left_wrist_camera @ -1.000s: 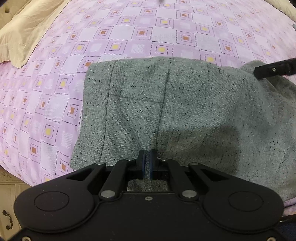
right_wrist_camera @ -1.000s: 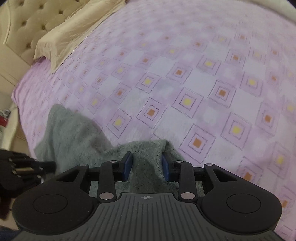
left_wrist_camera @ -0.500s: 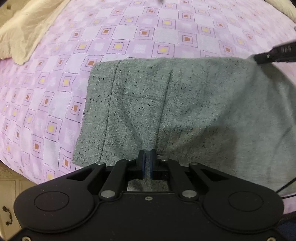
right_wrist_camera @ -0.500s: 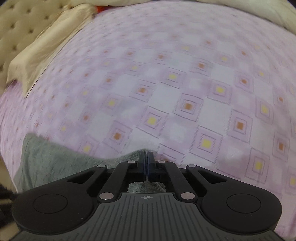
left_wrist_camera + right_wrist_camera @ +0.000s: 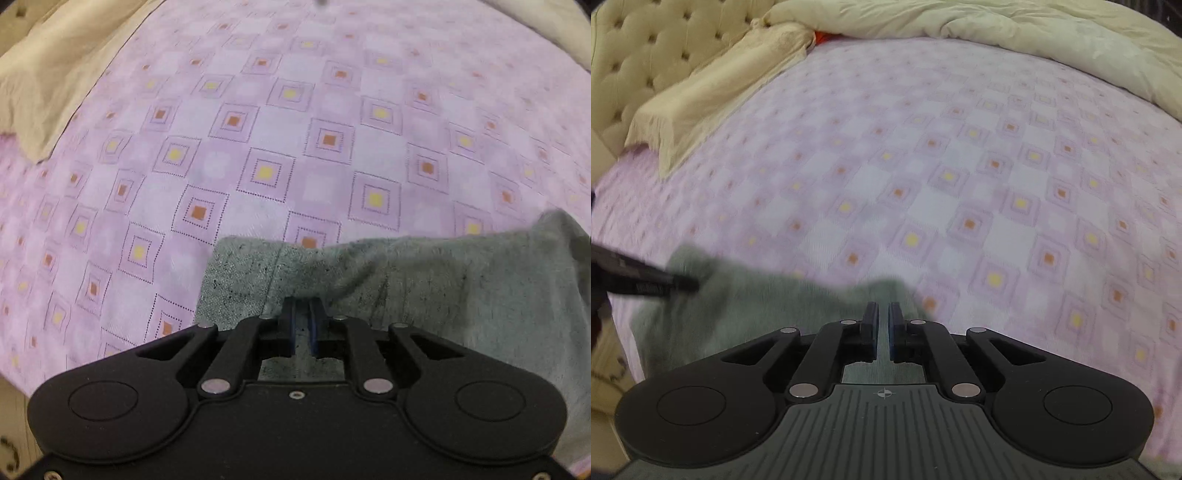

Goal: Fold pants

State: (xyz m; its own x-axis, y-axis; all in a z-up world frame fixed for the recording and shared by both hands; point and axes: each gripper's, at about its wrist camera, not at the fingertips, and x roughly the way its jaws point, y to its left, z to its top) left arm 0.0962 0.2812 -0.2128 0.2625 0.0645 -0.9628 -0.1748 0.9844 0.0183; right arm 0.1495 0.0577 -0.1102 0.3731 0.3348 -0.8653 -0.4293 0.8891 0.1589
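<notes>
Grey pants (image 5: 424, 295) lie bunched on purple checked bedspread (image 5: 258, 147), directly beneath both grippers. Left gripper (image 5: 303, 321) jaws parting, cloth seen in gap, apparently releasing fold. Right gripper (image 5: 882, 325) jaws easing apart over pants' edge, nothing pinched.

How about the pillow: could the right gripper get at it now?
Probably yes. The right gripper hovers over the pants, jaws opening with grey cloth in the gap; only bare sheet lies between it and the pillow. It's far off, though, so a long stretch.
</notes>
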